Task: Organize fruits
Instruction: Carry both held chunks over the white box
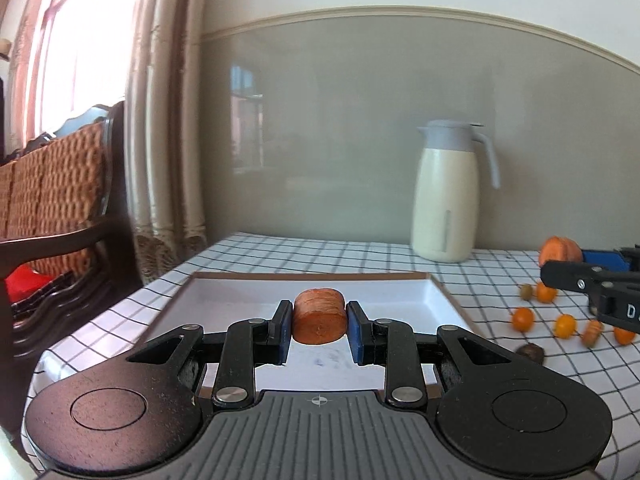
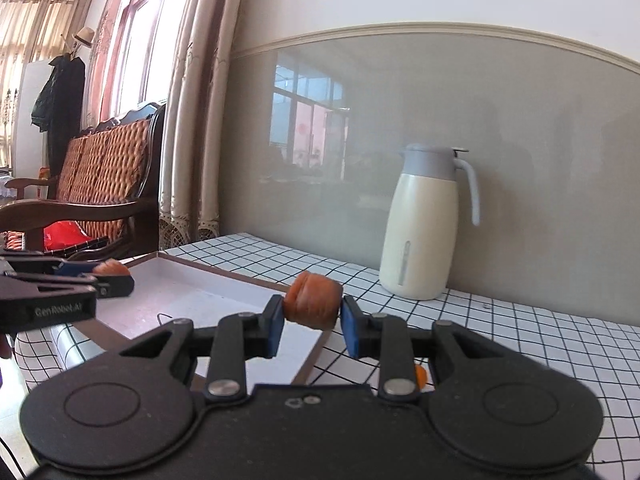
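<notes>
Checked cloth covers the counter (image 1: 280, 252), which runs back to a grey glossy wall panel; a cream jug (image 1: 446, 196) with a grey lid stands at the back, near the wall. Curtains hang at the left, and a wooden bench with a woven back sits beyond the counter's left edge.

A white tray (image 1: 424, 292) with a brown rim lies on the left part of the counter, its near-left corner close to the counter's edge. Its floor shows bare around the left tongs.

The left tongs (image 1: 319, 328) pinch an orange, flat-ended fruit piece (image 1: 319, 316) between the blue pads, held over the tray's middle. Whether it touches the tray floor I cannot tell.

The right tongs (image 2: 312, 322) pinch a second fruit (image 2: 314, 300), reddish-orange and creased, over the tray's right rim (image 2: 256, 278). In the left wrist view these tongs (image 1: 592, 276) enter from the right edge, above the loose fruit.

To the right of the tray, small orange fruits (image 1: 523, 319) lie scattered on the cloth, with one greenish one (image 1: 526, 291) and a dark brown one (image 1: 530, 351) among them, all apart from the tray's rim. Open cloth stretches between the tray and the jug, and further right toward the counter's far side.
</notes>
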Available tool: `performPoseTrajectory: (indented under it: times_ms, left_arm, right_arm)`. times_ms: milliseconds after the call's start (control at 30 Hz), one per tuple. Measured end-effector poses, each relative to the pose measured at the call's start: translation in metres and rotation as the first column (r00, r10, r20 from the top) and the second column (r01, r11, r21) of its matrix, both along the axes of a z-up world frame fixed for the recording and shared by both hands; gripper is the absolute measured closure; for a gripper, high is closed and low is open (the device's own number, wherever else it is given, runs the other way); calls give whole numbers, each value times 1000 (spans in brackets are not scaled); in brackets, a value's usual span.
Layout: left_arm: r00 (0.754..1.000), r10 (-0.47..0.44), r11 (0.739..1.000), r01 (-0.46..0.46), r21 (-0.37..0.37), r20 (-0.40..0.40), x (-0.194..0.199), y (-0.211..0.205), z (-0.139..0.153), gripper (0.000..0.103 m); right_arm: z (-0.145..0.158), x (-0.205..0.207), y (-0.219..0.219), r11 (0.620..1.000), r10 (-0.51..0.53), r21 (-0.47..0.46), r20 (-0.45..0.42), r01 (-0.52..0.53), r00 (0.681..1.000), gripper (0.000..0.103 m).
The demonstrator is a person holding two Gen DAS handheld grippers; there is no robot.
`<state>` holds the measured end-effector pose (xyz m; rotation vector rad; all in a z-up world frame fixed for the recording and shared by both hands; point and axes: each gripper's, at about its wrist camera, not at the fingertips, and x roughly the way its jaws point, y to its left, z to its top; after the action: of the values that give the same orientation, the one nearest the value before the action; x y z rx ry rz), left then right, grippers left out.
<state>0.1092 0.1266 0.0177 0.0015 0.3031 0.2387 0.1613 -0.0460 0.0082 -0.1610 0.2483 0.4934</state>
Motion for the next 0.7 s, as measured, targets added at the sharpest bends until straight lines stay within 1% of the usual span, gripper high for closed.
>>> performPoseTrajectory:
  times_ms: [367,700]
  left_arm:
    - [997,69,997,-69,-16,30,7,35,5,74]
    - [993,119,992,-118,-54,16,22,65,-2,74]
  right_arm:
    - [-1,10,30,999,51,-14,5,-51,999,81]
    - [-5,30,55,996,83,-42,-4,-83,997,81]
